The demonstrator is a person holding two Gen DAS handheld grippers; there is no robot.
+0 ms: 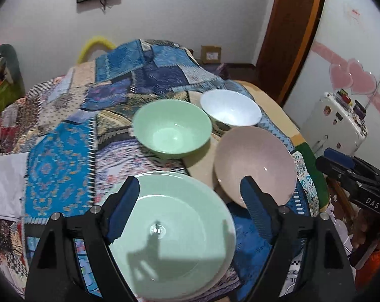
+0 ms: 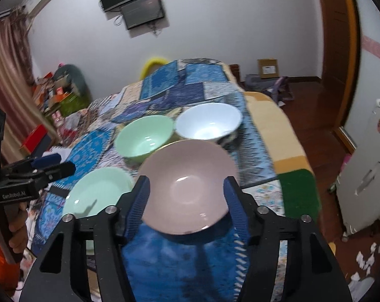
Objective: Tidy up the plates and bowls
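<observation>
Mint-green plate, mint-green bowl, pale blue-white bowl, dusty pink bowl, blue patchwork-patterned cloth, black grippers with blue ribbed pads.

Three bowls — green bowl, white bowl, pink bowl — and one green plate.

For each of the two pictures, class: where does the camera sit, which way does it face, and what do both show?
Left wrist: sits on the left gripper, facing forward over the green plate; its open fingers show.
Right wrist: sits on the right gripper, facing the pink bowl; its open fingers and the person's left hand show.
Shared: plate, pink bowl, green bowl, white bowl.
</observation>
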